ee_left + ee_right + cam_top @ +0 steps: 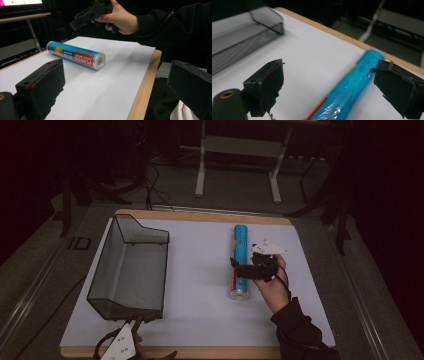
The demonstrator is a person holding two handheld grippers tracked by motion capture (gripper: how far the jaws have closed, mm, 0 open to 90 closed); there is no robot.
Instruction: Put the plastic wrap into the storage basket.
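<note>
A blue roll of plastic food wrap (240,261) lies on the white table top (200,270), its red-labelled end toward the person. A hand holds my right gripper (239,266) over the roll's middle. In the right gripper view this gripper (332,87) is open and the roll (347,92) lies between its jaws, nearer the right one, with no contact visible. My left gripper (134,322) sits at the table's front edge by the near corner of the mesh basket. It is open (117,85) and holds nothing, and it looks toward the roll (75,55) and the other hand's gripper (90,12).
A black wire-mesh basket (131,265) stands on the left half of the table, also seen at the left of the right gripper view (242,37). The table's wooden rim (142,90) runs along the front. A white metal stand (240,150) and cables lie on the floor beyond.
</note>
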